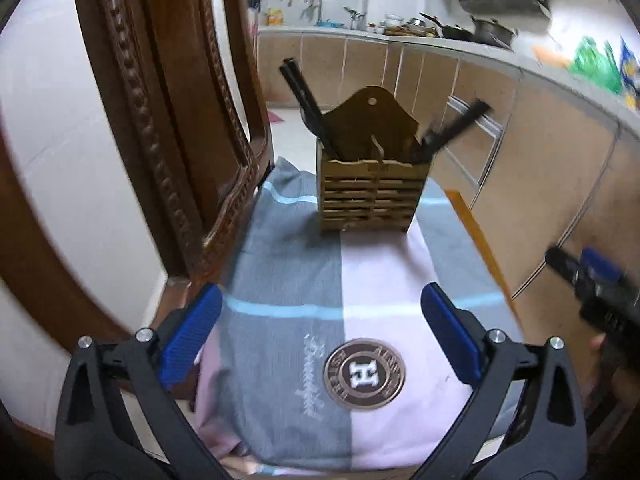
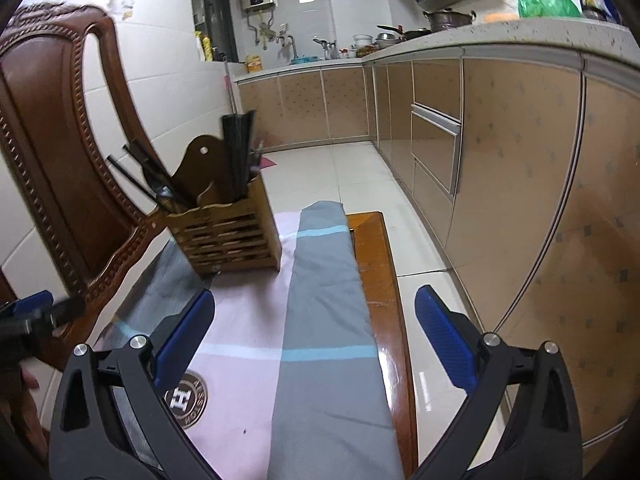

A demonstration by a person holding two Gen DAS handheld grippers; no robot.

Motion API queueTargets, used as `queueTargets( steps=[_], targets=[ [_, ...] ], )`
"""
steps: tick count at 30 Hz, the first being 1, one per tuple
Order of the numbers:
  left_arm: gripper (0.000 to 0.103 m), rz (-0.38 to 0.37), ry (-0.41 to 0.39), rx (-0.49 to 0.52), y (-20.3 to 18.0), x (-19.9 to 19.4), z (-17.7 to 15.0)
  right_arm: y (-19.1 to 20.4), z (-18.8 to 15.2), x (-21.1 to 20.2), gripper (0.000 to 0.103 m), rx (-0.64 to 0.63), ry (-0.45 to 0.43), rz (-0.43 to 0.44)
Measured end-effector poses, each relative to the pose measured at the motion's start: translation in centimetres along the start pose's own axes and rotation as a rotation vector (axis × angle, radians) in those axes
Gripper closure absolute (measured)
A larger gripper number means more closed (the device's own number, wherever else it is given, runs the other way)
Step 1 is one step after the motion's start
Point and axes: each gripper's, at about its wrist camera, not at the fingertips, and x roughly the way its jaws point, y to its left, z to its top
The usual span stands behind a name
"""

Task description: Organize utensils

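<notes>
**Both tools wide over the cloth, utensils in the slatted holder**

The left tool points down at a slant over the cloth, its blue pads spread wide with nothing between them. The right tool tilts down likewise, jaws wide and empty, over a raised grey fold of the cloth and the bare wooden edge of the surface. Each tool shows blurred at the side of the other's view, beside a bit of a hand.

The wooden utensil holder stands upright on the cloth at the far end, next to a carved chair back. Dark chopsticks lean out of its left compartment; more dark utensils lean out of the right one.

A round brown badge on the cloth bears a large white "H"; the ring lettering is unclear, and script beside it is too blurred to read
</notes>
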Motion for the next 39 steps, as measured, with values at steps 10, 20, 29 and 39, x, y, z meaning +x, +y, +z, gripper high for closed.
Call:
queueTargets(
  steps=[10, 20, 29, 39],
  targets=[
    [0.004, 0.024, -0.08, 0.045, -1.9, -4.9, 0.5, 3.5, 0.2, -5.0, 0.003, -0.061, -0.013, -0.053],
    [0.004, 0.055, -0.121, 0.047, -2.5, -6.3, 1.0, 4.2, 0.8, -7.6, 0.003, -0.082, -0.095, -0.104],
    [0.004, 0.051, -0.125, 0.026, -1.9, -6.3, 1.1, 4.5, 0.9, -7.0, 0.003, -0.074, -0.078, -0.08],
    [0.004, 0.054, -0.123, 0.021, -1.6, -6.1, 1.2, 4.0, 0.9, -6.8, 0.003, -0.065, -0.08, -0.084]
  ],
)
